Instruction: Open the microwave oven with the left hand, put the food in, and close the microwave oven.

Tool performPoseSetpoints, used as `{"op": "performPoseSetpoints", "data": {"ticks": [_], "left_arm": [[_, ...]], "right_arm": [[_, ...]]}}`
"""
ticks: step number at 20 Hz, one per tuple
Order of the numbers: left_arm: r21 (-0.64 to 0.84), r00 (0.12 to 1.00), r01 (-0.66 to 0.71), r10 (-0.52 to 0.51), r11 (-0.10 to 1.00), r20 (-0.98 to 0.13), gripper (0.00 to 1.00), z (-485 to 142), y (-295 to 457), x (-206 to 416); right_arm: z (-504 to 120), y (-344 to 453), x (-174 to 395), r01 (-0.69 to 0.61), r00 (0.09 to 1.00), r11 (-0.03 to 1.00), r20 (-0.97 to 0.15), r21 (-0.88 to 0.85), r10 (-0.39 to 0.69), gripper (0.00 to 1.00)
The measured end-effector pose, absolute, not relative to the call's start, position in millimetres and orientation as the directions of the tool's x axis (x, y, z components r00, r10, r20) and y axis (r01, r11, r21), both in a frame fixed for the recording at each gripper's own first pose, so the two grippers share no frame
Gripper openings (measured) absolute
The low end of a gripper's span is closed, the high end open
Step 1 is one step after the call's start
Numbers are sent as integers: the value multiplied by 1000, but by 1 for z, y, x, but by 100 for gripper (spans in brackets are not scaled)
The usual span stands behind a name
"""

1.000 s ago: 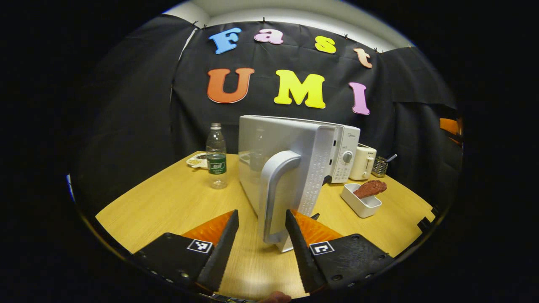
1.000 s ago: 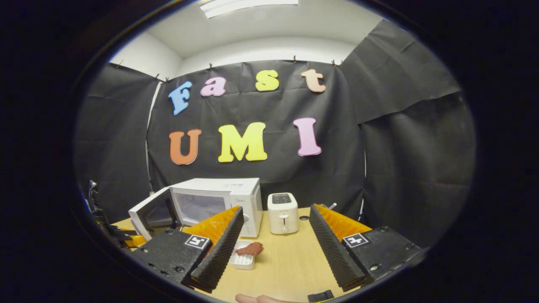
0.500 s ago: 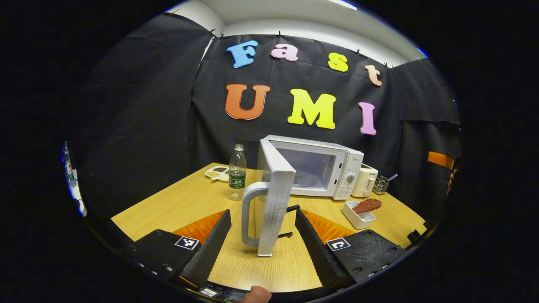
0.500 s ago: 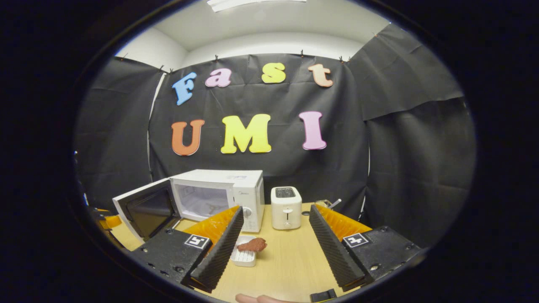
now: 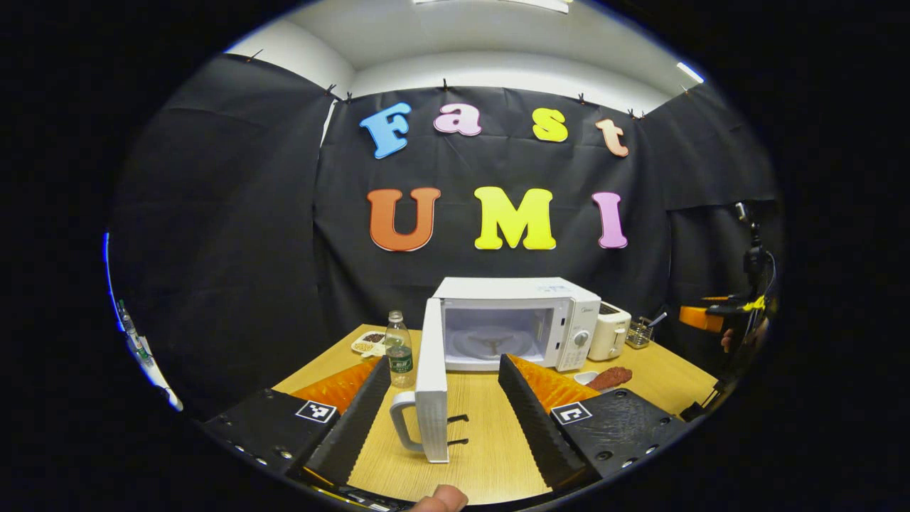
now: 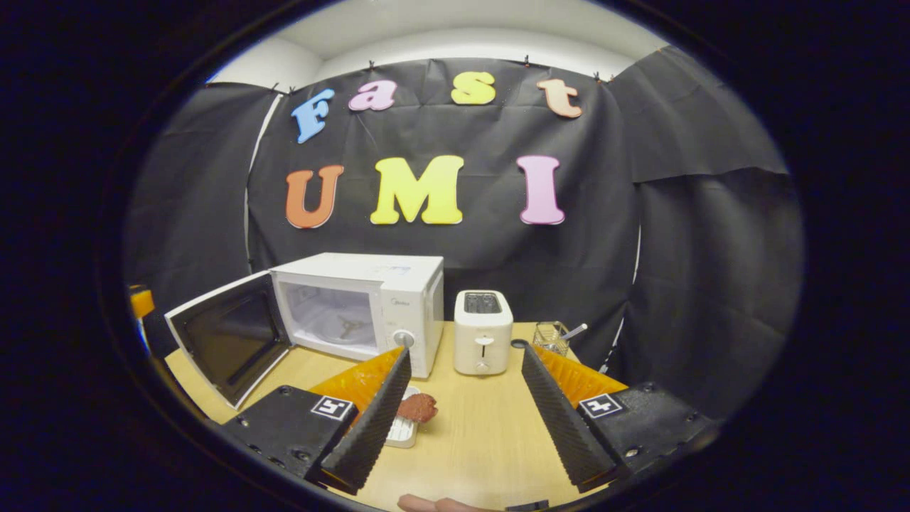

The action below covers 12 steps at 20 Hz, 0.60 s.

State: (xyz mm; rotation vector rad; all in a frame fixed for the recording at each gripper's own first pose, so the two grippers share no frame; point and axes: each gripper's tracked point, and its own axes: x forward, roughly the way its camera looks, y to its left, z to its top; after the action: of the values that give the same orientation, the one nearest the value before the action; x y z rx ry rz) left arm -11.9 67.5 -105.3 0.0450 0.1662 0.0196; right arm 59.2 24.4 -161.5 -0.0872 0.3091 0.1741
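The white microwave stands at the back of the wooden table with its cavity showing. Its door is swung wide and seen edge-on, with the handle on its left side. My left gripper is open and drawn back from the door, touching nothing. A brown piece of food lies on a small white dish right of the microwave. In the right gripper view the open microwave, its door and the food on the dish show. My right gripper is open and holds nothing.
A white toaster stands right of the microwave, with a wire utensil holder beside it. A water bottle and a snack dish sit left of the door. The table has bare wood in front of the toaster.
My left gripper has let go of the door handle and pulled back, and the door has swung wide. The right gripper has tipped slightly down toward the table.
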Motion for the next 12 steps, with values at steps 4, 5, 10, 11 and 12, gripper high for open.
{"op": "performPoseSetpoints", "data": {"ticks": [4, 5, 10, 11, 12], "left_arm": [[25, 995, -19, 22, 1000, -94, 93, -66, 60, 9], [23, 996, -26, 28, 999, -83, 94, -61, 60, 13], [30, 997, -55, 57, 998, -61, 94, -54, 62, 35], [31, 996, -63, 65, 998, -64, 94, -54, 63, 37], [31, 995, -72, 74, 997, -67, 94, -57, 64, 40]], "right_arm": [[-197, 35, 83, -266, 854, 964, -466, -10, 231, 91], [-207, 39, 86, -281, 822, 959, -508, 32, 258, 90], [-262, 54, 103, -323, 646, 922, -661, 215, 380, 99], [-275, 57, 105, -322, 606, 911, -684, 256, 406, 84], [-289, 62, 106, -319, 560, 899, -706, 301, 435, 96]]}}
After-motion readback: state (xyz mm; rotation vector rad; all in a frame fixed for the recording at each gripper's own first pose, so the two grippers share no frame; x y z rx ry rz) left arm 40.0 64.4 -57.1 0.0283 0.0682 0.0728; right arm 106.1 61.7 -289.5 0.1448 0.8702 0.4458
